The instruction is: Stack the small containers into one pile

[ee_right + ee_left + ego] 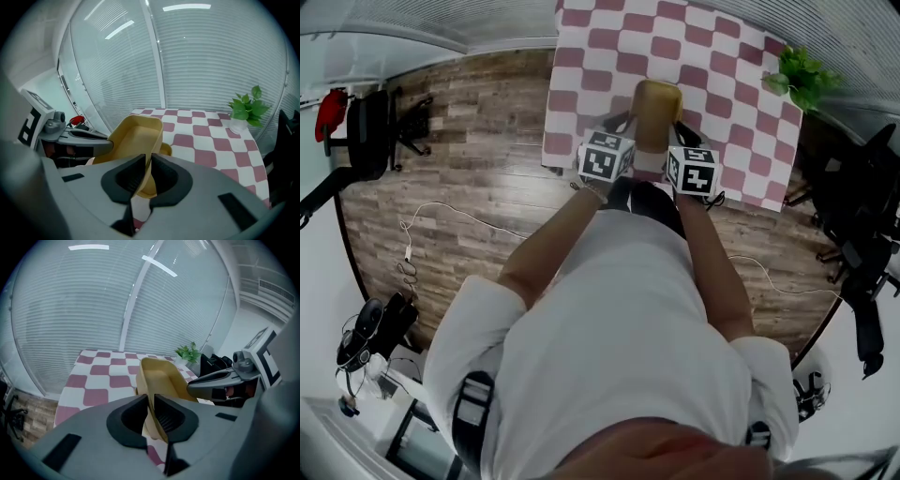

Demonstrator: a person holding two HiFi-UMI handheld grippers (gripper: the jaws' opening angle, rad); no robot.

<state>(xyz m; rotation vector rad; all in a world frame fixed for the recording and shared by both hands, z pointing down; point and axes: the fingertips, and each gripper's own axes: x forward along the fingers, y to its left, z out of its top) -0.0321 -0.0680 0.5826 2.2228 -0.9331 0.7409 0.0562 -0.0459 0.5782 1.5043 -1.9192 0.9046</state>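
The floor (469, 178) was of brown wooden planks. On it stood a table (591, 47) covered with a cloth of pink and white squares. At the far right corner of the table there was a small green plant (802, 77) in a pale pot. Beyond the table, closed pale blinds (211, 61) ran along the far side, and long strips of light (186, 7) showed high up. Black office chairs (853, 206) stood at the right. At the left was another black chair (370, 131) with something red (331, 112) beside it. A thin white cable (441, 217) lay on the floor nearby.
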